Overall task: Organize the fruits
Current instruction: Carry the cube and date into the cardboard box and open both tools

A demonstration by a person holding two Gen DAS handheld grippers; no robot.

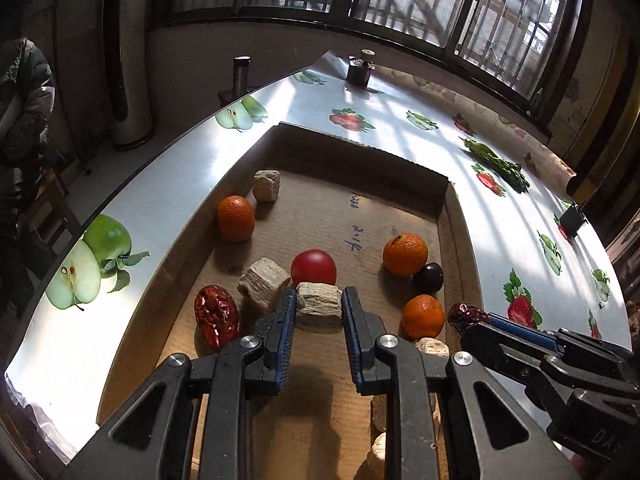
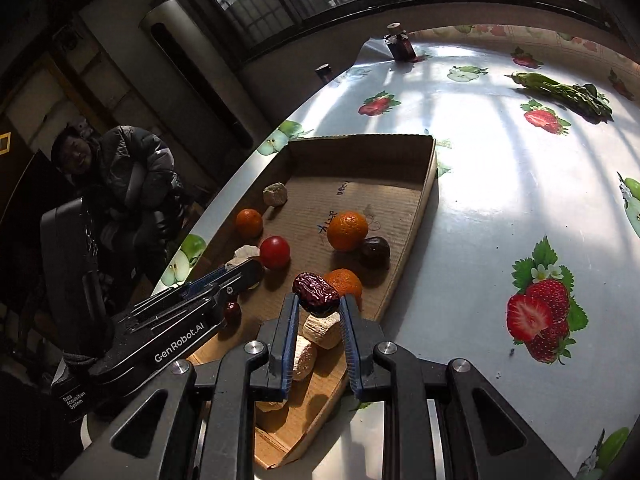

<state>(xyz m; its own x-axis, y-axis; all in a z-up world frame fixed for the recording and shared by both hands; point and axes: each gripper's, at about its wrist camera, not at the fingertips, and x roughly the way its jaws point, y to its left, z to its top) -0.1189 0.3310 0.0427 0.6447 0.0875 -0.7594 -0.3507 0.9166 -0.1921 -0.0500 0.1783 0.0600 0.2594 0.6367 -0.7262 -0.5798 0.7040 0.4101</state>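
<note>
While we work over a shallow cardboard tray [image 1: 452, 240] on a table covered with a fruit-printed cloth [image 1: 400, 136], each of our hands holds a gripper. Our left gripper [image 1: 319, 304] has its fingers closed against the two sides of a pale, rough block [image 1: 320, 307] resting on the tray floor, just in front of a red tomato [image 1: 313, 267]. Our right gripper [image 2: 319, 305] is clamped on a wrinkled dark red date [image 2: 315, 289], held above the tray's near right edge. Still lying in the tray are three oranges [image 1: 405, 254], a dark plum [image 1: 428, 278] touching one of them, a second date [image 1: 217, 316] at the left, and several more pale blocks [image 1: 263, 283].

We judge the step in hand to be sorting, fruit apart from blocks. To do it well, we should lift the block straight up so it does not nudge the tomato behind it, keep a light grip on the soft date, and keep the two grippers from crossing.
</note>
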